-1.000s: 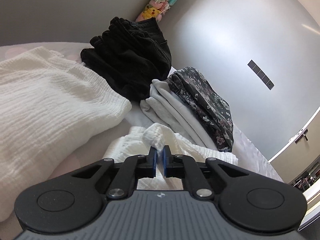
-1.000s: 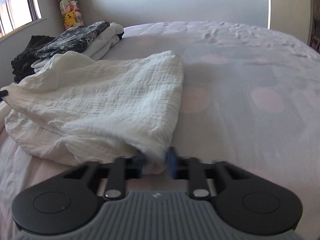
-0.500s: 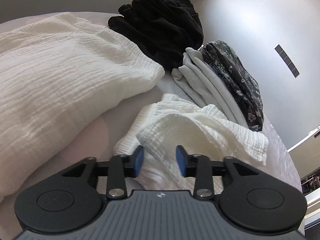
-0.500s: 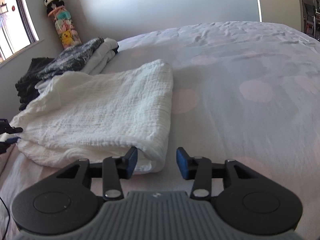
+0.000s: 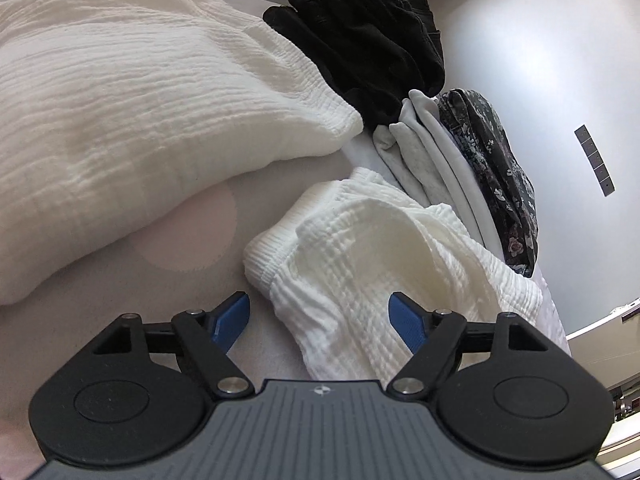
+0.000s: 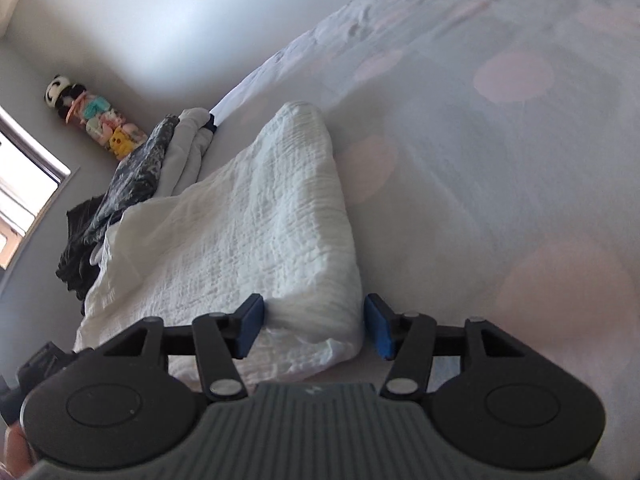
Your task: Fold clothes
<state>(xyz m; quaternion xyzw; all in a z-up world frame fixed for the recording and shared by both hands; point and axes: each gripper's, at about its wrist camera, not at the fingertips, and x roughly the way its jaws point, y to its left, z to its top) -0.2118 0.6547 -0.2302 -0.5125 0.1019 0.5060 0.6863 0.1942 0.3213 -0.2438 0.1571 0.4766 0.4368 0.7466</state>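
Both claws, left (image 5: 320,318) and right (image 6: 314,326), just spreading, pinching nothing. Smooth the white crinkled cotton garment (image 6: 248,232) flat on the dotted bed (image 6: 500,160) before regripping.

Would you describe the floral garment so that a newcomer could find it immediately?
Start at the bed and look toward the corner with the stacked plush toys. There, the floral garment tops pale grey folded clothes; it alone is dark with a small flower print.

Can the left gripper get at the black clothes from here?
Probably not directly: the left gripper has its jaws open over the white garment, and the black clothes lie well beyond, past the grey stack.
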